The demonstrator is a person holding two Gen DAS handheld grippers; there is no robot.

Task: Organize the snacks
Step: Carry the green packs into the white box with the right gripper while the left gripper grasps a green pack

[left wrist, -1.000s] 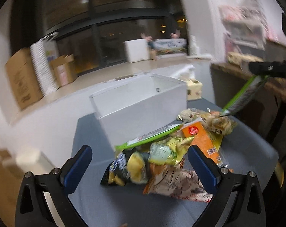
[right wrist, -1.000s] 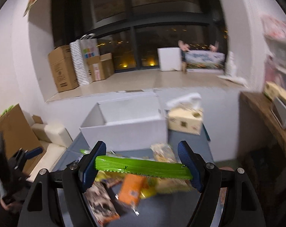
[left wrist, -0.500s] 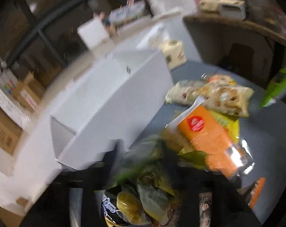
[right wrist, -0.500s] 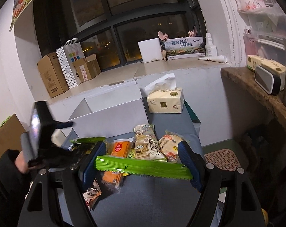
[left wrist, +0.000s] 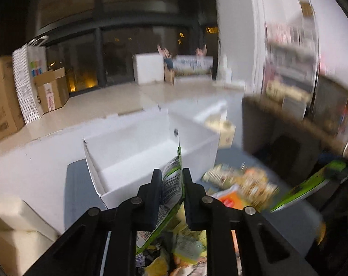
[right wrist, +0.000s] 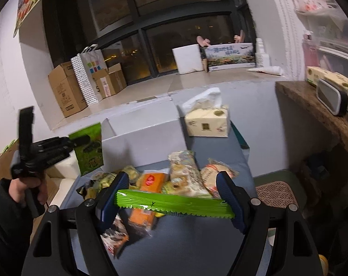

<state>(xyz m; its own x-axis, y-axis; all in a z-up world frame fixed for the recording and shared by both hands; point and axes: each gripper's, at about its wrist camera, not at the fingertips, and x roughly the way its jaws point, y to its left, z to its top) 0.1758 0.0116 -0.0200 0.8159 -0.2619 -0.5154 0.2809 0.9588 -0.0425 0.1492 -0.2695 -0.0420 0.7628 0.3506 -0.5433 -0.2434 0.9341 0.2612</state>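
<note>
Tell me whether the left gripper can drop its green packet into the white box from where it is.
Probably yes. The left gripper, shut on the green packet, is up beside the white box, whose top is open, and nothing shows between them.

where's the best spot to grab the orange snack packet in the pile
Take the orange snack packet by its near, lower end, coming from above at the front edge of the pile. It lies flat with the far end wedged among other packets beside the white box, while the near end pokes out onto the bare grey table. Both hand-held grippers already hold green packets, so one must let go first.
</note>
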